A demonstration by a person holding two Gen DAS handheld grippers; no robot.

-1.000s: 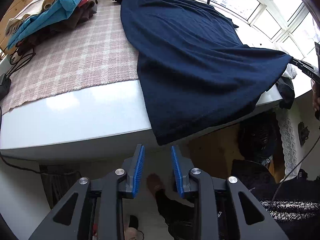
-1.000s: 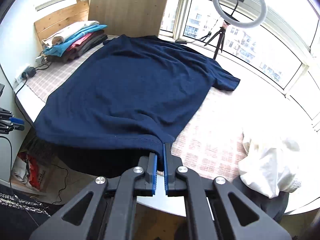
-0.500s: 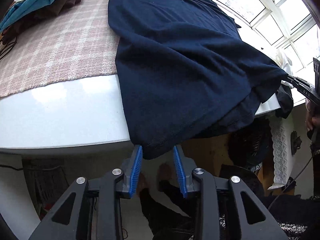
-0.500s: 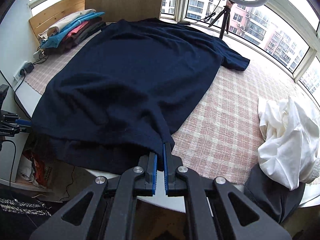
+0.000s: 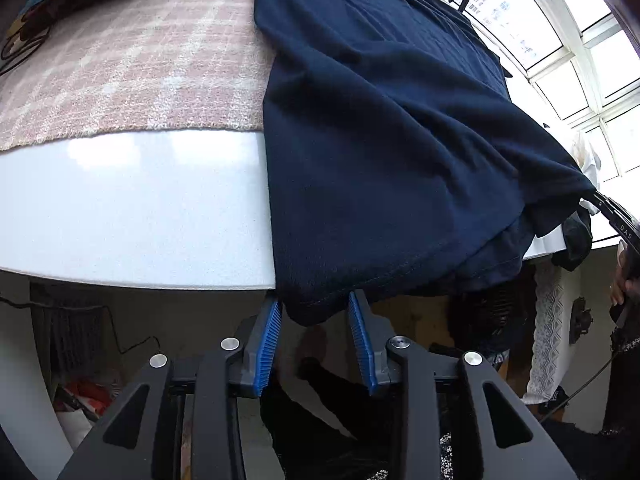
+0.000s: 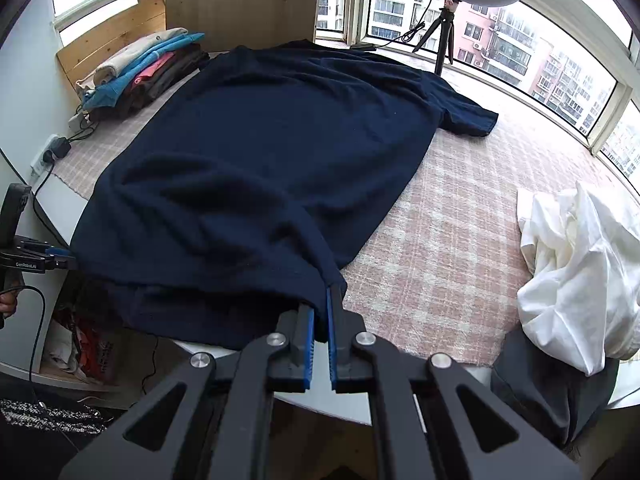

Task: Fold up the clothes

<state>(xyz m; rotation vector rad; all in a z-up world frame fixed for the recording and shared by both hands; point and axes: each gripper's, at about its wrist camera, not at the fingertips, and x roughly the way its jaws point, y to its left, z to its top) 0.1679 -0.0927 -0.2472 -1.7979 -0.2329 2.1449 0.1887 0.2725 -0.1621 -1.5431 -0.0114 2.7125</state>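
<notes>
A navy blue T-shirt point(image 6: 280, 148) lies spread on the table, its hem hanging over the near edge. It also shows in the left wrist view point(image 5: 380, 128). My right gripper point(image 6: 320, 312) is shut on the shirt's right hem corner. My left gripper point(image 5: 315, 312) is open, its blue pads on either side of the shirt's left hem corner point(image 5: 308, 304), which hangs between them just off the table edge. The left gripper also shows at the left edge of the right wrist view point(image 6: 36, 258).
A pink plaid cloth point(image 6: 460, 232) covers the white table point(image 5: 140, 208). A stack of folded clothes point(image 6: 140, 72) sits at the far left. A crumpled white garment point(image 6: 576, 264) lies at the right. A ring light on a tripod point(image 6: 448, 24) stands by the window.
My left gripper has moved up to the table edge and now straddles the left hem corner. My right gripper stayed shut on its corner and moved forward, bunching the hem.
</notes>
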